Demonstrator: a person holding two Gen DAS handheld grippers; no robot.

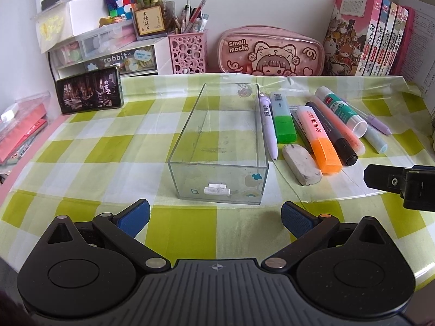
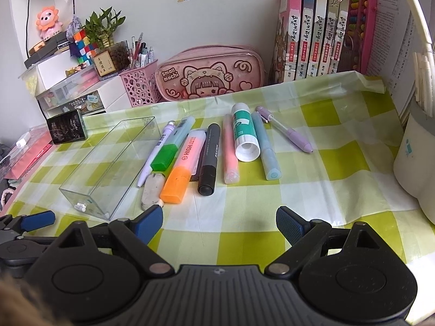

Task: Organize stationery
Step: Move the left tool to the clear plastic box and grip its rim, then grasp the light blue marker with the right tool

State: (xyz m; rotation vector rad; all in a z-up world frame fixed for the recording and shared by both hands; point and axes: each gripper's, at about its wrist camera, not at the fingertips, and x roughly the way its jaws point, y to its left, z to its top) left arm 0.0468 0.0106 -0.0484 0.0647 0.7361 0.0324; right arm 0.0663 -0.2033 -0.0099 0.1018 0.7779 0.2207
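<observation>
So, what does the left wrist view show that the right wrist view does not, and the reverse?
Only the left wrist view shows the stickers on the near end of the clear box. Only the right wrist view shows the abacus, the white cup and the lion toy. Both show the eraser, orange highlighter, glue stick, pink pencil case and checked cloth. The left gripper and right gripper are both open and empty.

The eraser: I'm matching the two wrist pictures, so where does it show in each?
Left wrist: the eraser lies right of centre, just right of the clear box.
Right wrist: the eraser lies left of centre, between the box and the orange highlighter.
Shared landmark: the pink pencil case at the back.
</observation>
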